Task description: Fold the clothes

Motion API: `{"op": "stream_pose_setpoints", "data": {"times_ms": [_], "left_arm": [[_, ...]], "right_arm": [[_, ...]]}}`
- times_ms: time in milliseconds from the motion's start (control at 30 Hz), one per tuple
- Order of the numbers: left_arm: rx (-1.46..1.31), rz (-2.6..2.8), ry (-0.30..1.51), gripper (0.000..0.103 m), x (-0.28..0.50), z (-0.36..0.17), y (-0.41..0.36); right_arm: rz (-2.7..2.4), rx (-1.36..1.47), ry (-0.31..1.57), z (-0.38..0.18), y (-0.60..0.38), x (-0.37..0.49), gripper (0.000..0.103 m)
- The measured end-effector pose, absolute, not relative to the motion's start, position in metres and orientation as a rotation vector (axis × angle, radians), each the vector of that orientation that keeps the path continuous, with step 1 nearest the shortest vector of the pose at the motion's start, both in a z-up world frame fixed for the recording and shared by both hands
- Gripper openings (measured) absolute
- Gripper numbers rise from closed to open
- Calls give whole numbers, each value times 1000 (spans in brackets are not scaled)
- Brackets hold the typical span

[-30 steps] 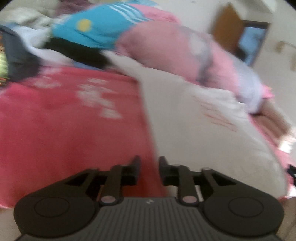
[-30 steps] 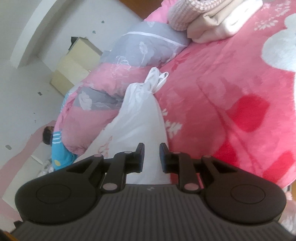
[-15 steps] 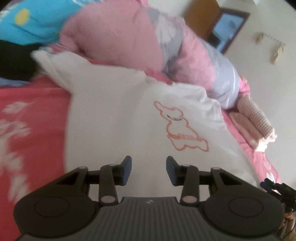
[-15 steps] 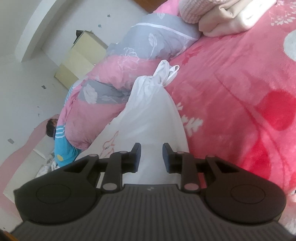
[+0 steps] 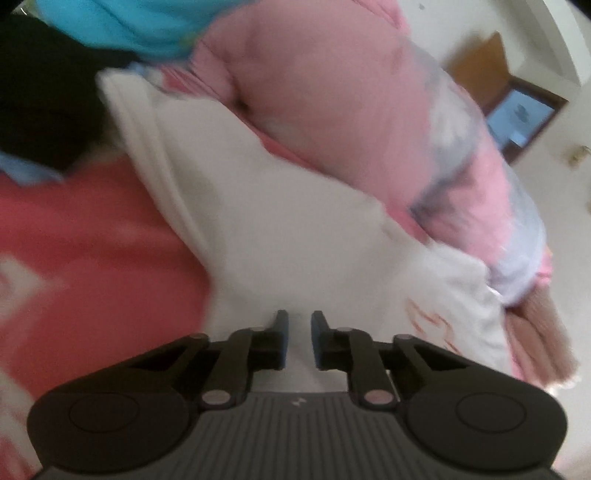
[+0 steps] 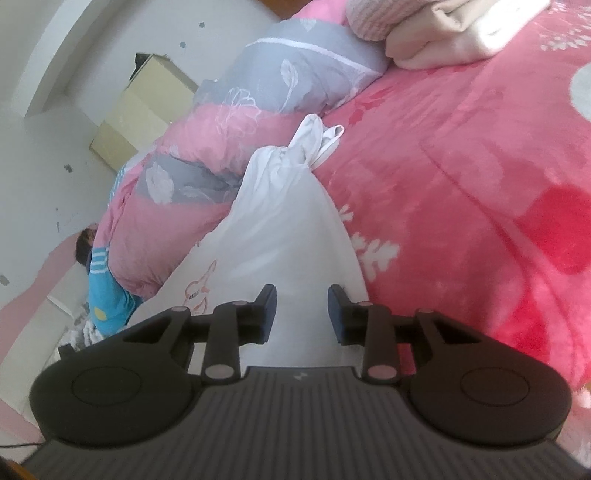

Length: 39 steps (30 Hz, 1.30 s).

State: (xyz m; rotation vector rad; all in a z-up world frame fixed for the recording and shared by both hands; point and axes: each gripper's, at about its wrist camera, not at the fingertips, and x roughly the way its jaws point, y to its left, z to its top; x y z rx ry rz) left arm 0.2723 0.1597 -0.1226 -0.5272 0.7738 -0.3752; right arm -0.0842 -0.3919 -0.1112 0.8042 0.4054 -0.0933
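Observation:
A white garment (image 5: pixel 277 221) with an orange rabbit print lies spread on the red bed cover (image 5: pixel 92 258). My left gripper (image 5: pixel 298 339) sits low over its near part, beside its left edge. The jaws are nearly together, with white cloth filling the narrow gap; the picture is blurred. In the right wrist view the same garment (image 6: pixel 288 229) runs away from me to a bunched, twisted end (image 6: pixel 314 144). My right gripper (image 6: pixel 302 314) hovers over its near part. Its jaws are opening and the pads stand apart from the cloth.
A rolled pink and grey quilt (image 6: pixel 221 129) lies along the garment's far side. Folded beige and pink knitwear (image 6: pixel 443 40) is stacked at the bed's far end. A blue garment (image 5: pixel 122 22) and a black one (image 5: pixel 44 92) lie at the upper left. The red cover (image 6: pixel 461 184) stretches to the right.
The left gripper swept across the white garment toward its left edge and the quilt, and its jaws widened, then closed. The right gripper's jaws widened while it stayed almost in place.

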Motion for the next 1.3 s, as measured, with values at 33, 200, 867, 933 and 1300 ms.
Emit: {"op": "stream_pose_setpoints", "data": {"times_ms": [33, 200, 867, 933, 1300], "left_arm": [[-561, -366, 769, 12, 273, -124, 166], [-548, -324, 686, 52, 254, -101, 184], [-357, -287, 725, 36, 252, -111, 159], [-355, -275, 726, 19, 254, -113, 158], [-398, -206, 648, 4, 248, -97, 174]], "right_arm": [[-90, 797, 406, -111, -392, -83, 32], [-60, 811, 373, -111, -394, -88, 41], [58, 535, 348, -77, -342, -21, 44], [95, 479, 371, -84, -330, -2, 44], [84, 425, 466, -120, -320, 26, 43]]}}
